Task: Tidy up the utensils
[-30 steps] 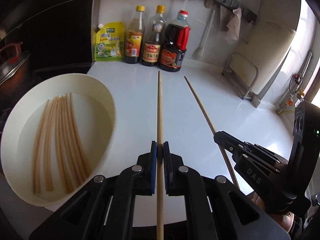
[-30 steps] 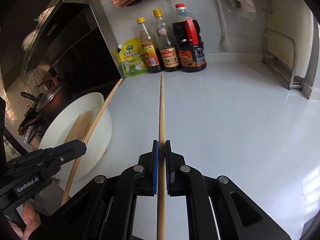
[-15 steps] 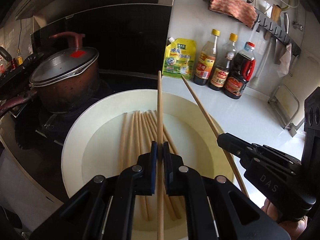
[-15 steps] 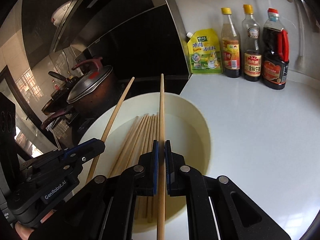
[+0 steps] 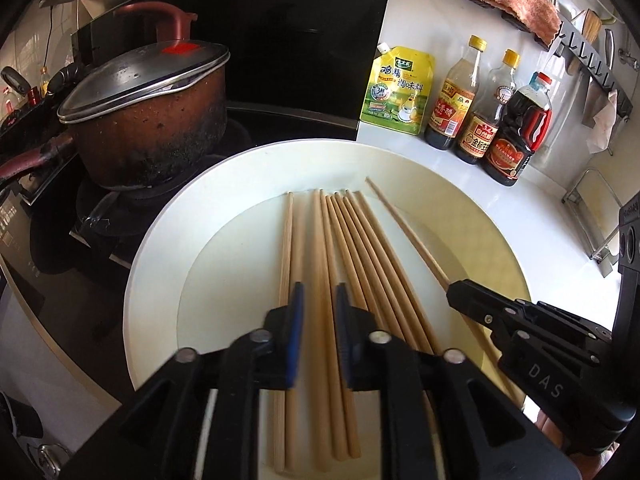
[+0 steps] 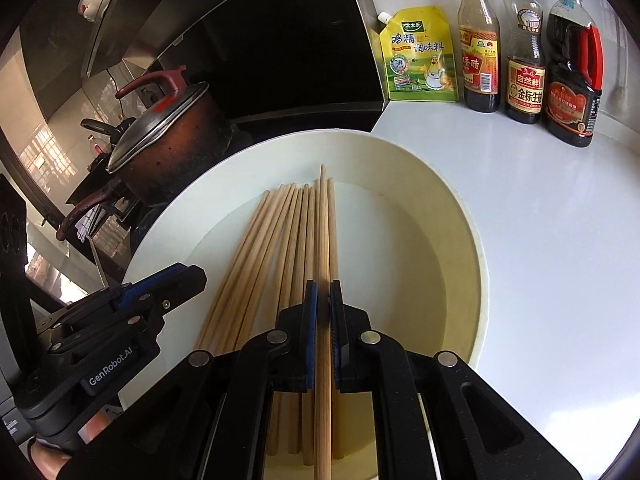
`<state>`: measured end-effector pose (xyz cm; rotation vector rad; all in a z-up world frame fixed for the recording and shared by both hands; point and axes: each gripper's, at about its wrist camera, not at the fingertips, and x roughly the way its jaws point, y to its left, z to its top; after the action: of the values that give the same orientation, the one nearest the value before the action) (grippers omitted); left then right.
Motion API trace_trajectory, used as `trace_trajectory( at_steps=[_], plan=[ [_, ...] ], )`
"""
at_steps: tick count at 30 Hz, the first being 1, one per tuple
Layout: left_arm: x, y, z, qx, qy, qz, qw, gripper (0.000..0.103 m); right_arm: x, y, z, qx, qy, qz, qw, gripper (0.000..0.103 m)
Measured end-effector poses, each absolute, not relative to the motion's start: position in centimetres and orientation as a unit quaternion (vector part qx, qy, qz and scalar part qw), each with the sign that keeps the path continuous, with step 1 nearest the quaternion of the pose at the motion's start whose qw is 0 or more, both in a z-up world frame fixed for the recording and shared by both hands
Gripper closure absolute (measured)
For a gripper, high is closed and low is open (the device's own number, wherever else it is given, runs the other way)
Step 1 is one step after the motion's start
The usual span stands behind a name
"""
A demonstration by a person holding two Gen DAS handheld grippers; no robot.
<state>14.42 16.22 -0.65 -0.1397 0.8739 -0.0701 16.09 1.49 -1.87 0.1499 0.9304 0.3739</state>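
Left gripper has just been opening, nothing pinched, so its chopstick joins the pile in the bowl. Right gripper clamps its chopstick over the bowl, lined up for dropping.

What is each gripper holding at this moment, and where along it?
Right gripper clamps one chopstick well back from its far tip. Left gripper holds nothing; its jaws have just been opening.

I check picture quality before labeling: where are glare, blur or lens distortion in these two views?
Left wrist view: fisheye bends the bowl rim; the left gripper looks slightly soft; bright window light washes the right edge. Right wrist view: sharp; glare on the white counter; the dark stove panel mirrors the room.
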Motion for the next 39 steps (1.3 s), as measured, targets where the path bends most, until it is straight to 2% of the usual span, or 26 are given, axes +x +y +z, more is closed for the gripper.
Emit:
trace_trajectory(
  at_steps=[1, 4, 12, 15, 17, 31, 39],
  plan=[
    [14.2, 16.4, -0.6, -0.07, 0.42, -0.031, 0.904, 0.067, 15.9, 1.4, -1.7, 0.07, 0.443, 0.179, 0.876, 0.097],
    [13.6, 16.8, -0.1, -0.077, 0.409, -0.025, 0.909, 0.048, 15.1, 1.3, -1.1, 0.061, 0.43, 0.174, 0.884, 0.096],
    [11.8, 16.7, 1.2, -0.073, 0.394, -0.014, 0.916, 0.042, 13.2, 0.7, 0.0, 0.054, 0.41, 0.164, 0.895, 0.096],
    [11.4, 16.7, 1.3, -0.072, 0.396, -0.012, 0.916, 0.042, 12.5, 0.4, 0.2, 0.054, 0.403, 0.159, 0.899, 0.093],
    [11.0, 16.7, 1.4, -0.071, 0.396, -0.01, 0.916, 0.042, 12.0, 0.1, 0.4, 0.056, 0.399, 0.157, 0.902, 0.087],
    [9.0, 15.7, 2.2, -0.055, 0.385, 0.002, 0.921, 0.04, 10.0, -0.4, 1.3, 0.059, 0.388, 0.16, 0.906, 0.086],
    [8.3, 15.4, 2.5, -0.049, 0.381, 0.01, 0.923, 0.03, 9.4, -0.9, 1.3, 0.065, 0.387, 0.16, 0.906, 0.078]
  ],
)
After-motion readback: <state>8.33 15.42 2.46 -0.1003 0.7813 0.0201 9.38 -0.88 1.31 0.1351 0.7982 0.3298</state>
